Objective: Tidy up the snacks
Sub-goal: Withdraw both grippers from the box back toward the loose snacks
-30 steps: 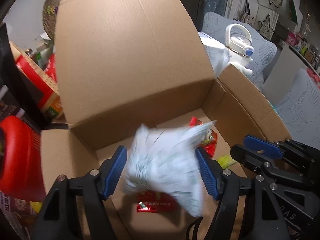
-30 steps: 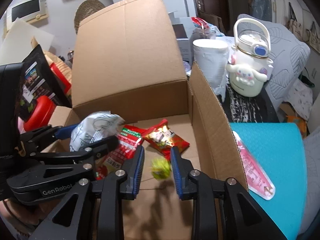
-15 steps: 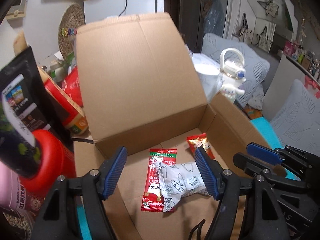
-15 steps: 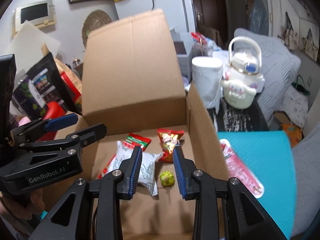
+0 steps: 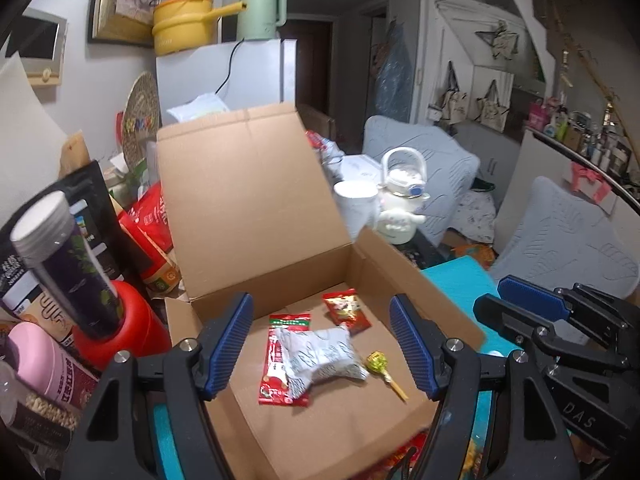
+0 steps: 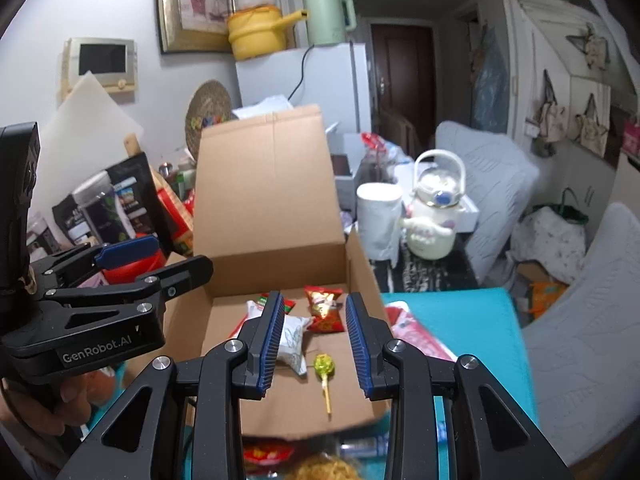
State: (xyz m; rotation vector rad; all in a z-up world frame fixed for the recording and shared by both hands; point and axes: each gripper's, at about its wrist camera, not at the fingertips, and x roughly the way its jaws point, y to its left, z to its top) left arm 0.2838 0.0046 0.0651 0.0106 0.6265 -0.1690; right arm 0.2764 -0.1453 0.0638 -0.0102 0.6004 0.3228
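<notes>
While both grippers hovered empty above the box [image 5: 404,264], the left gripper [image 5: 322,346] gaped half open and the right gripper [image 6: 314,338] nearly closed; inside lay the white packet [image 5: 320,354], lollipop [image 5: 378,362] at its three o'clock, red sachets at twelve.

white fridge [image 5: 224,76], dark door [image 6: 402,76], grey sofa [image 6: 486,176]

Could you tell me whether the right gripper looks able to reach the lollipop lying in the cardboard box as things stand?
Probably yes: the lollipop lies uncovered on the cardboard box floor, the lid is up, and the right gripper is empty.
</notes>
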